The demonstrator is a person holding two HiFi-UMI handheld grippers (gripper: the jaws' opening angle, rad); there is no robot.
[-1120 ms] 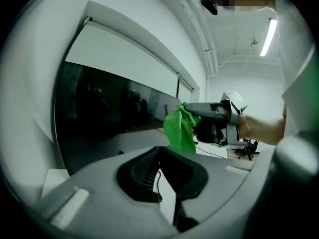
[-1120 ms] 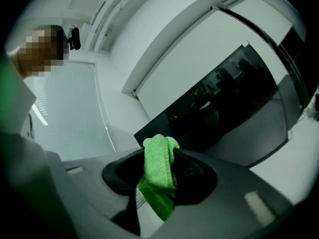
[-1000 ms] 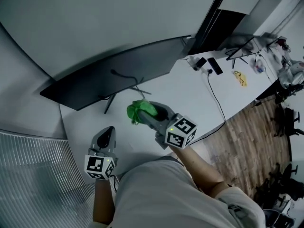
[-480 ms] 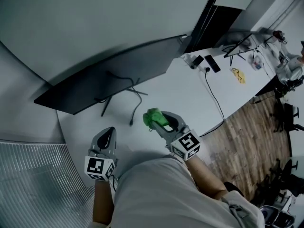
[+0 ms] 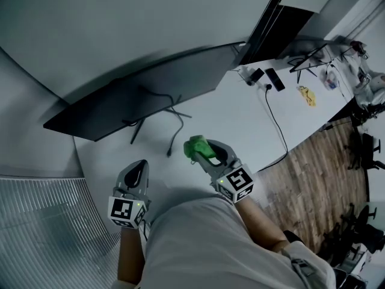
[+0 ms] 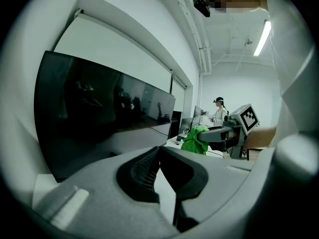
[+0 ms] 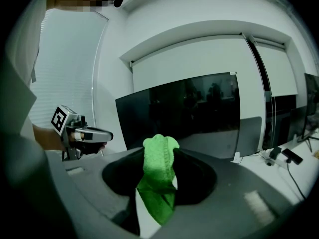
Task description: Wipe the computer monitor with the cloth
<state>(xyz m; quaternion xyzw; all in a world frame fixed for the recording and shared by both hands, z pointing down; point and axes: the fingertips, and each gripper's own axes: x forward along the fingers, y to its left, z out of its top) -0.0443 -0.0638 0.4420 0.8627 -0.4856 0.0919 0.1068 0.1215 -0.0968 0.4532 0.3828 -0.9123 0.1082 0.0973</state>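
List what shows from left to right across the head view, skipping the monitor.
left gripper → green cloth → black rectangular device → yellow object

A long white desk [image 5: 240, 122] runs from the lower left to the upper right of the head view. The monitor [image 5: 138, 101] stands on it on a thin-legged stand [image 5: 178, 114]. A black cable [image 5: 275, 124] trails across the middle. Small dark devices [image 5: 269, 80] and a yellow object [image 5: 305, 96] lie toward the upper right.
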